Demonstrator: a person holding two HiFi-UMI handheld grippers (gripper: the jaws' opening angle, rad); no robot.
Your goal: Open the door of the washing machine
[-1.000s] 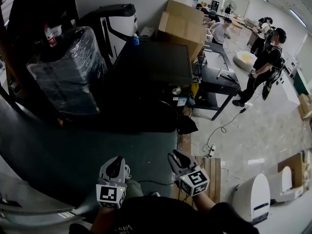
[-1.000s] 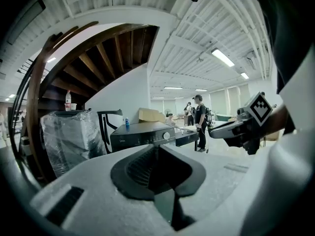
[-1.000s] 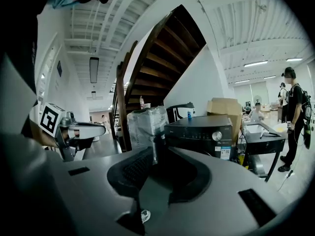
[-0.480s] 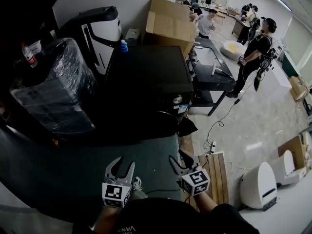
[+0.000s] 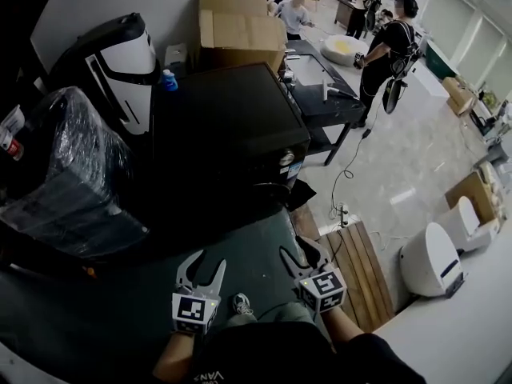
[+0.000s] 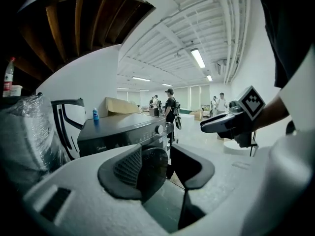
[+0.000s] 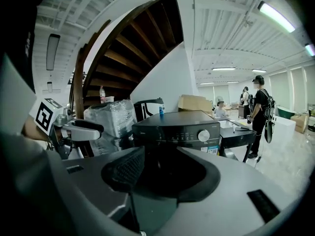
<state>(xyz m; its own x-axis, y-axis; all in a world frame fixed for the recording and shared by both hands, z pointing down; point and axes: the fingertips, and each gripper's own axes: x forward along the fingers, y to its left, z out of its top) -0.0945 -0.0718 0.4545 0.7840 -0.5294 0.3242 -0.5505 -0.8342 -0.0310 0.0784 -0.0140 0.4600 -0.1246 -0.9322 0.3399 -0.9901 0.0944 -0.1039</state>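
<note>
The black front-loading washing machine (image 5: 228,126) stands ahead of me, with a silver knob (image 5: 286,159) on its panel. Its round dark door (image 6: 155,164) looks closed, though glare and shadow blur it. My left gripper (image 5: 207,263) and right gripper (image 5: 302,252) hover side by side over the green mat, short of the machine and touching nothing. Both pairs of jaws have just been opening, with nothing between them. In the left gripper view the left gripper (image 6: 160,168) frames the door. In the right gripper view the right gripper (image 7: 162,176) faces the machine (image 7: 182,127).
A plastic-wrapped appliance (image 5: 72,174) and a black-and-white unit (image 5: 120,62) stand left of the machine. A cardboard box (image 5: 240,26) and blue bottle (image 5: 168,80) sit behind it. On the right are a black table (image 5: 328,94), a wooden pallet (image 5: 356,274), people (image 5: 392,38) and a white appliance (image 5: 432,258).
Both grippers' jaws have spread from nearly closed to open. Both hands have shifted forward over the mat, and the head view has swung so the machine sits further left.
</note>
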